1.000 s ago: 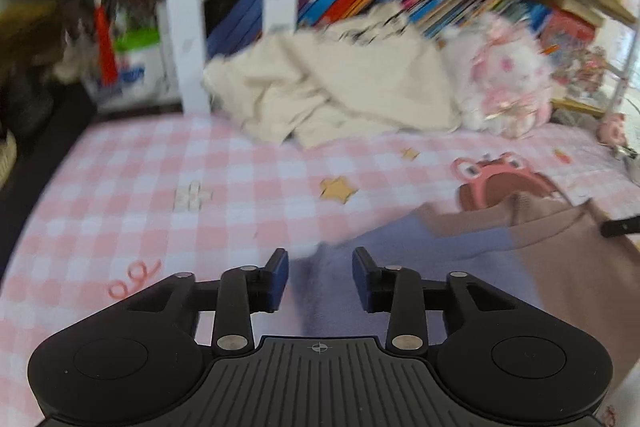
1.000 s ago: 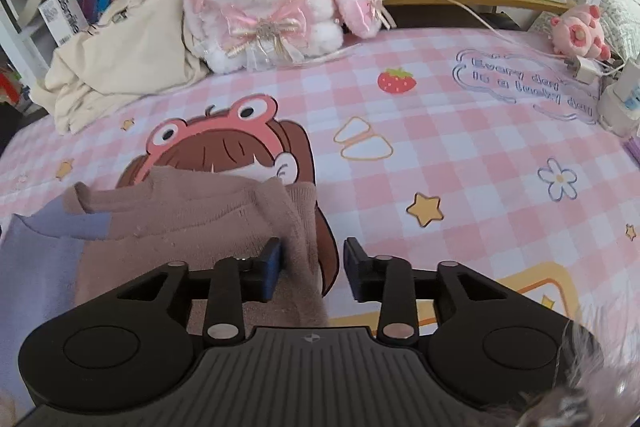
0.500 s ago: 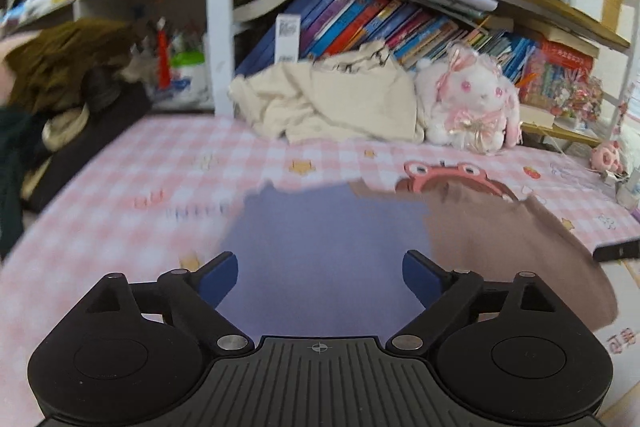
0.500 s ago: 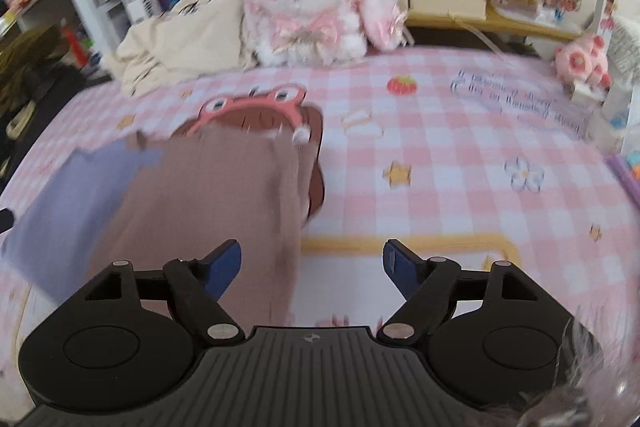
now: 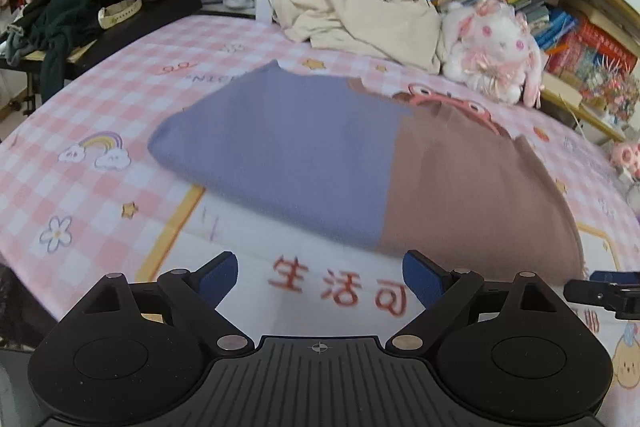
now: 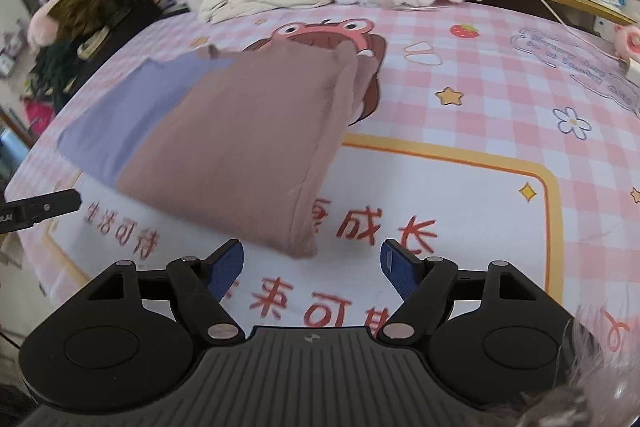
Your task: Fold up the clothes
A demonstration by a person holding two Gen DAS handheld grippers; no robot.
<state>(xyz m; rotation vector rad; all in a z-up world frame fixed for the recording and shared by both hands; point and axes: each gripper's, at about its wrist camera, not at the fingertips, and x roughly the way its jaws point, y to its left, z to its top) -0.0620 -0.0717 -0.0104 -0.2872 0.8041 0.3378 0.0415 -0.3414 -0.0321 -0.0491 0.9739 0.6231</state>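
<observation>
A folded garment [image 5: 360,163], half lavender-blue and half dusty brown, lies at centre frame on a pink-and-white checked sheet [image 5: 80,195] printed with yellow stars, a rainbow, a red strawberry and red characters inside an orange-yellow border. At the upper right sits a white-and-pink plush rabbit [image 5: 492,59]; beside it, a cream cloth [image 5: 360,19]. Both black grippers carry blue pads [image 6: 224,269].

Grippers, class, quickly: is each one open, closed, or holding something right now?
Left gripper: open, holding nothing; the garment lies beyond its fingertips.
Right gripper: open, holding nothing.
</observation>
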